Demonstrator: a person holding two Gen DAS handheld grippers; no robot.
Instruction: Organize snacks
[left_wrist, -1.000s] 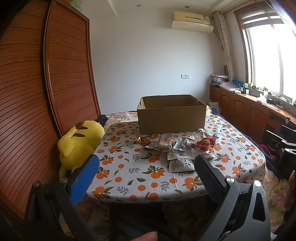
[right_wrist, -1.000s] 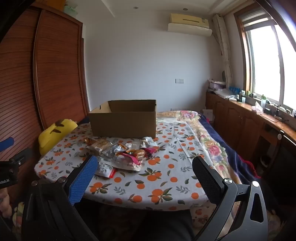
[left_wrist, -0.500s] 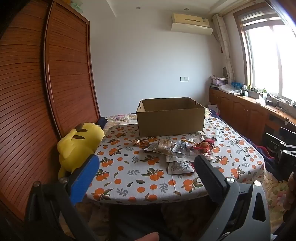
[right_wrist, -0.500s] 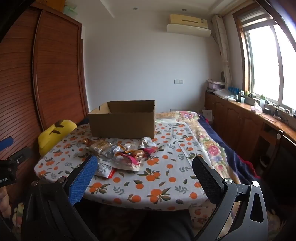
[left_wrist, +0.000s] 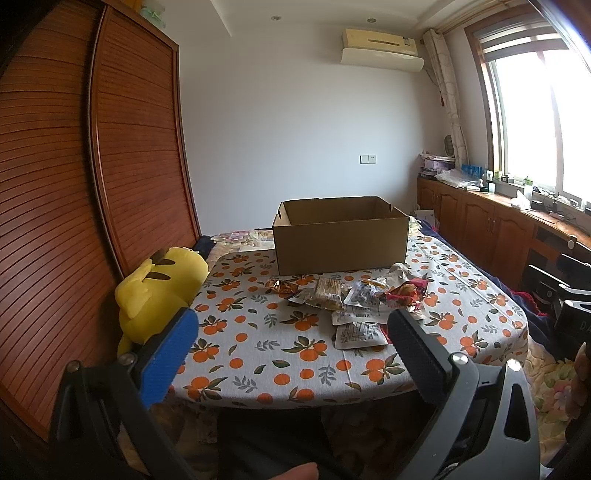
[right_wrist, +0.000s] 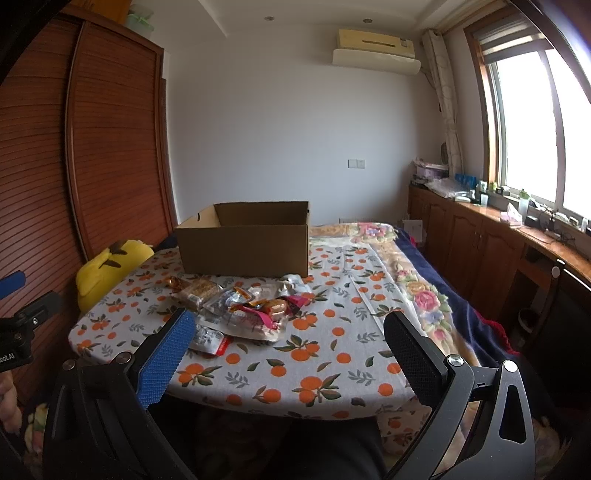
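Note:
A pile of several snack packets (left_wrist: 354, 299) lies on a table with an orange-print cloth (left_wrist: 258, 347), in front of an open brown cardboard box (left_wrist: 340, 236). In the right wrist view the pile (right_wrist: 243, 310) and the box (right_wrist: 243, 240) sit left of centre. My left gripper (left_wrist: 291, 354) is open and empty, held short of the table's near edge. My right gripper (right_wrist: 288, 354) is open and empty, also short of the near edge.
A yellow plush toy (left_wrist: 159, 291) leans at the table's left side against a brown slatted wardrobe (left_wrist: 74, 184). A bed with a floral blanket (right_wrist: 417, 291) lies right of the table. Wooden cabinets (right_wrist: 480, 236) run under the window.
Both views have tilted up slightly, so the table and box sit a little lower in frame. Both grippers stay open; nothing on the table moved.

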